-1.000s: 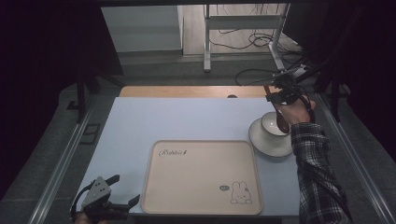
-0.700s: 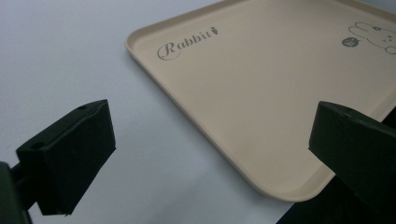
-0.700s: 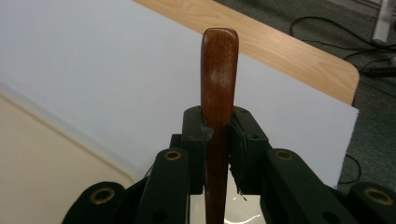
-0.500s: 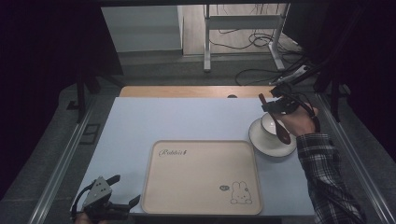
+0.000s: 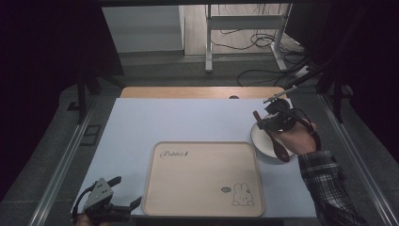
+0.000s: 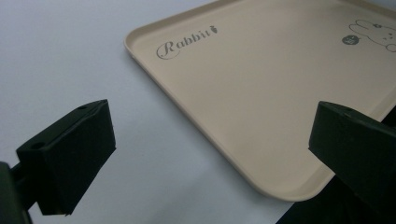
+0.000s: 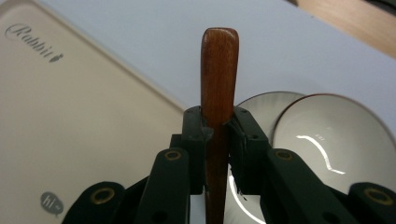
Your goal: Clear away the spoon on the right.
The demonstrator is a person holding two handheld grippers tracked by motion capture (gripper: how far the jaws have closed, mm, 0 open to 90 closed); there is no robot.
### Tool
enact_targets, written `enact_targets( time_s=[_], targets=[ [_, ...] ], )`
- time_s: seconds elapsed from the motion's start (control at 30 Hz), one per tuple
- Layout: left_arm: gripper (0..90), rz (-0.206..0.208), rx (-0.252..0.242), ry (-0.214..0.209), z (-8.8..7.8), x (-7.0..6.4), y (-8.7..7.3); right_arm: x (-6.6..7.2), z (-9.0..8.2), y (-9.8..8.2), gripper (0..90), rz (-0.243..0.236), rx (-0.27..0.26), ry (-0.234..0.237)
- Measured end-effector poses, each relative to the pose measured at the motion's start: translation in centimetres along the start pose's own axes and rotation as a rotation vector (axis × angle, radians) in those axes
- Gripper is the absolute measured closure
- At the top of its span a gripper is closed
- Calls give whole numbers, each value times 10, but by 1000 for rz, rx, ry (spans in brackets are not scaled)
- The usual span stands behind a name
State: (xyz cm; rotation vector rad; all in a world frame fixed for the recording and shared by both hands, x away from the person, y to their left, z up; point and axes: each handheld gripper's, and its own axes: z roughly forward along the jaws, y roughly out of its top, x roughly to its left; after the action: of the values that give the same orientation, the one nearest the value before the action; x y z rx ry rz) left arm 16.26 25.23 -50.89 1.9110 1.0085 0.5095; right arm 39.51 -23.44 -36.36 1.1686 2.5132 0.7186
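The right gripper [image 7: 217, 128] pinches a brown spoon [image 7: 218, 93] above the white bowl [image 7: 336, 140] beside the tray [image 5: 202, 188] — the left gripper [image 5: 123, 193], jaws spread wide, sits by the tray's near corner.

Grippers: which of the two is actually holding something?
The right gripper, over the white dish: its jaws are clamped on a brown wooden spoon. The left gripper, by the tray's near corner, is open and empty.

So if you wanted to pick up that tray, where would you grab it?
Probably by the raised rim at the near-left corner of the tray, coming from the left, where the open left gripper sits. It lies flat, so only the thin lip fits between fingers.
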Motion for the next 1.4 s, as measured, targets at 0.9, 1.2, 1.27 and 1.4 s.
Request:
enact_targets(
  time_s=[0.9, 1.2, 1.27, 1.4],
  targets=[
    [3, 7, 3, -6, 2, 0, 1, 90, 65, -34, 774, -68, 149, 166],
    [3, 6, 1, -8, 2, 0, 1, 102, 89, -43, 771, -72, 173, 185],
    [3, 6, 1, -8, 2, 0, 1, 102, 92, -45, 760, -73, 175, 187],
    [3, 7, 2, -6, 2, 0, 1, 100, 90, -46, 662, -73, 165, 183]
  ],
)
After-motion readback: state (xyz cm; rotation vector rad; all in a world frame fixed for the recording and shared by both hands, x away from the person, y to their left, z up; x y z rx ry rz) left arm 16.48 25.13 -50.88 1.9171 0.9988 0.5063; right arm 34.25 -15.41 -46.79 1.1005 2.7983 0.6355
